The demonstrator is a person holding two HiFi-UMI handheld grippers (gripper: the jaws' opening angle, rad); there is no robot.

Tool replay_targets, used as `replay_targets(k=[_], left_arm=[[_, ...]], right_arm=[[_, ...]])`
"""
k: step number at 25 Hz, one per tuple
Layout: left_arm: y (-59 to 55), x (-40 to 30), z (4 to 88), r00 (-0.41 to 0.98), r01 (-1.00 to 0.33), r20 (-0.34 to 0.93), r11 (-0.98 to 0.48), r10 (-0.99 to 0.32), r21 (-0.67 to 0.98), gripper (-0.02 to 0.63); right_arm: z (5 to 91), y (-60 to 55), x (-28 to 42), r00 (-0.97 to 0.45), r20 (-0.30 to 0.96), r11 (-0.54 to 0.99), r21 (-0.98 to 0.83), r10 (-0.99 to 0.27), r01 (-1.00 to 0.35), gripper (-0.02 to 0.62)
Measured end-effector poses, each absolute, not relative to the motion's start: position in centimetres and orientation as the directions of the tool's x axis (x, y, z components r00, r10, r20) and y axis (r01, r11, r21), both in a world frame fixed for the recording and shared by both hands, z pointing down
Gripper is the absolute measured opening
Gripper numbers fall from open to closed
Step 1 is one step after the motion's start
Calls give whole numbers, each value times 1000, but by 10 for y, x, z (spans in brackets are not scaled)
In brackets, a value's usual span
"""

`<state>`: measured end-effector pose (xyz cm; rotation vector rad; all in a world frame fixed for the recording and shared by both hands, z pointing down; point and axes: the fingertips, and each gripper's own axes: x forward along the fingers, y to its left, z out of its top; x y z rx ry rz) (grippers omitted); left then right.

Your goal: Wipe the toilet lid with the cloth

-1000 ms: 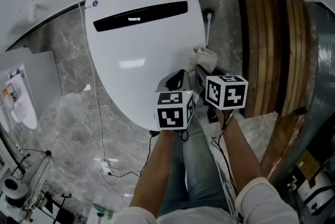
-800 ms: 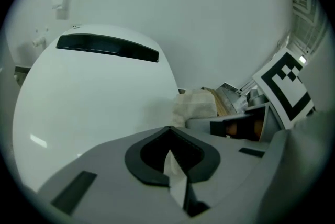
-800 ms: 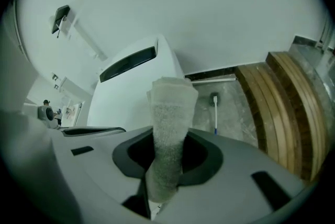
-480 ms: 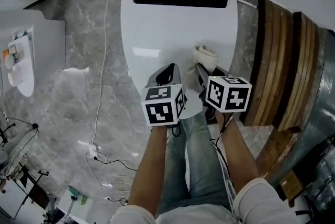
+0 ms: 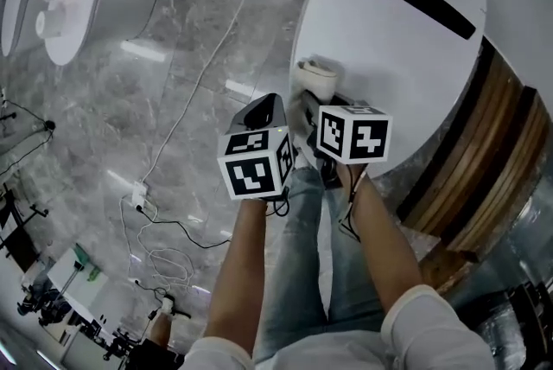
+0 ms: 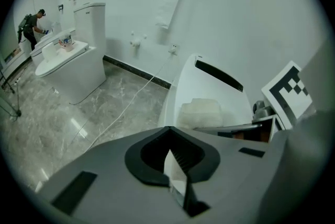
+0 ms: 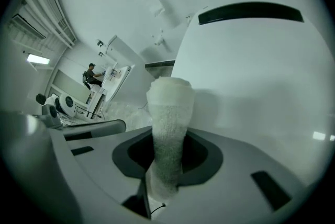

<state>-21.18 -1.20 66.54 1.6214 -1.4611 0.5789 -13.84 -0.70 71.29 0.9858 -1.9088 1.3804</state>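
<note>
Right gripper (image 7: 162, 178) pinches the cloth (image 7: 168, 113), whose far end seemingly touches the toilet lid (image 7: 251, 76); left gripper (image 6: 175, 178) has its fingers pressed together.

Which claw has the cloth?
The right claw: it is shut on the white cloth, held over the toilet lid. The left claw is shut with nothing in it, beside the lid.

Cloth (image 5: 315, 76) sits on toilet lid (image 5: 406, 57), within right gripper (image 5: 309, 103).
</note>
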Motion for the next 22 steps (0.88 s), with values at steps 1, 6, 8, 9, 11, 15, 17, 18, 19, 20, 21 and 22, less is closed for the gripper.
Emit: replay_targets(k=[1, 6, 8, 9, 11, 15, 17, 18, 19, 20, 21, 22], left_arm=[[-9, -212, 666, 207, -958, 803, 51, -559, 283, 14], [-2, -172, 670, 274, -948, 804, -9, -528, 318, 14], [-3, -139, 668, 325, -939, 798, -69, -508, 338, 14], [-4, -120, 667, 350, -932, 795, -104, -495, 346, 14], [-5, -79, 666, 401, -915, 790, -174, -464, 363, 14], [3, 1, 670, 496, -865, 780, -296, -382, 406, 14], [9, 33, 673, 531, -838, 774, -348, -346, 420, 14], [11, 44, 673, 538, -831, 772, -367, -338, 418, 14], [12, 52, 673, 538, -828, 772, -381, -339, 410, 14], [13, 55, 673, 534, -830, 772, -389, -345, 400, 14], [13, 54, 674, 526, -834, 774, -390, -352, 390, 14], [13, 49, 674, 517, -841, 776, -384, -361, 382, 14]], right_arm=[[713, -7, -137, -554, 800, 198, -519, -231, -832, 97], [708, 0, -92, -506, 820, 158, -481, -268, -863, 97], [708, 10, -59, -479, 831, 116, -466, -282, -877, 97], [707, 14, -39, -463, 837, 88, -459, -292, -884, 97], [707, 24, 3, -425, 848, 20, -442, -317, -897, 97], [710, 50, 84, -333, 873, -124, -397, -355, -909, 97], [715, 63, 113, -302, 879, -189, -389, -368, -902, 97], [715, 67, 123, -292, 879, -211, -389, -377, -897, 97], [715, 69, 130, -286, 878, -224, -389, -384, -893, 97], [714, 69, 134, -282, 877, -227, -387, -388, -894, 97], [713, 69, 135, -276, 879, -219, -379, -389, -899, 97], [711, 67, 134, -268, 882, -205, -366, -388, -908, 97]])
